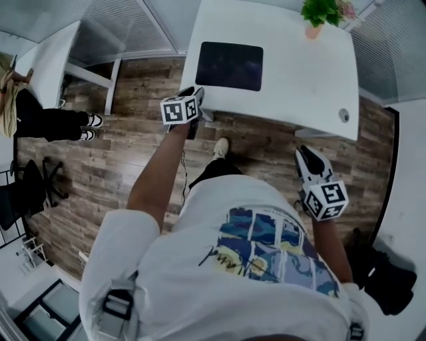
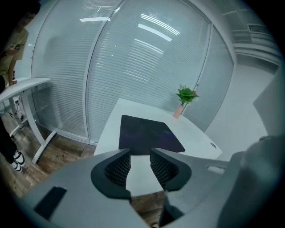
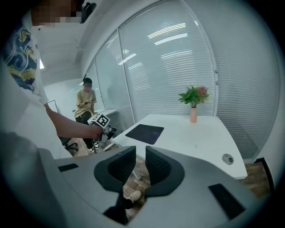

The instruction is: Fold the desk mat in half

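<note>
The dark desk mat (image 1: 230,65) lies flat and unfolded on the white bench (image 1: 299,73), in the upper middle of the head view, close to the bench's left edge and its near edge. A potted plant (image 1: 321,13) in a pink pot stands at the far edge of the bench, at the top of the frame, well apart from the mat.

The left tool (image 1: 196,100) sits at the near left corner of the bench, just short of the mat. In the left gripper view its jaws stand apart around bare white bench top, and the mat (image 2: 149,135) begins just beyond the tips of the tool (image 2: 140,156); nothing is held.

The right tool (image 1: 311,163) hangs in the lower right of the head view, off the bench and over the wood floor (image 1: 133,86). In the right gripper view this tool (image 3: 140,162) has a narrow gap between its jaws, with only floor showing through it, and the mat (image 3: 144,132) lies farther off, left of centre.
</note>
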Demonstrator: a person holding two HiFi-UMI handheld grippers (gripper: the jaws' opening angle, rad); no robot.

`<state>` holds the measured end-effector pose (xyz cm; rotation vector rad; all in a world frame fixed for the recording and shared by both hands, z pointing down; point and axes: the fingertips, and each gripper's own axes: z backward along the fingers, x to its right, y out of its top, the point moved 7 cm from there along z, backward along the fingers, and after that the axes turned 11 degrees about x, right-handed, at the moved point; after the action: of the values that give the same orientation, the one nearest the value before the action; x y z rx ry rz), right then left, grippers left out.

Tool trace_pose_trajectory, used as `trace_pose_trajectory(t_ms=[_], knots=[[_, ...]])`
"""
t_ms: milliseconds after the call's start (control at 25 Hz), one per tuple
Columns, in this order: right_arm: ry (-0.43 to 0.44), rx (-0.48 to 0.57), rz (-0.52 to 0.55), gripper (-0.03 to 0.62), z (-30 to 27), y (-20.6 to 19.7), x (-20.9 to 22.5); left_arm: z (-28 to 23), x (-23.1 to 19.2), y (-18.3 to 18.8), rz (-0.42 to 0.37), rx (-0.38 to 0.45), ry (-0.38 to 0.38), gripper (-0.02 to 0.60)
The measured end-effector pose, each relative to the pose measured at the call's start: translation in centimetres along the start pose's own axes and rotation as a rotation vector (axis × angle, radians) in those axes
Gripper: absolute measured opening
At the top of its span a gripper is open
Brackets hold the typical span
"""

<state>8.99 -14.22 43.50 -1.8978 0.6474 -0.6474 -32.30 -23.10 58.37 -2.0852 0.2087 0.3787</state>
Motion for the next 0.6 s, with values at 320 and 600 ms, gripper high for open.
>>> trace_pose_trajectory(t_ms=[320,600], knots=[[-0.078,-0.026,-0.098,0.061,-2.1,0.7,1.8,-5.2,-3.3,-0.4,0.012,-0.06,0.024,0.146],[-0.101,-0.031,-0.121,0.057,-3.5,1.2,2.3,-7.5,-4.1,-0.5,-0.001,-0.098,0.028,0.164]])
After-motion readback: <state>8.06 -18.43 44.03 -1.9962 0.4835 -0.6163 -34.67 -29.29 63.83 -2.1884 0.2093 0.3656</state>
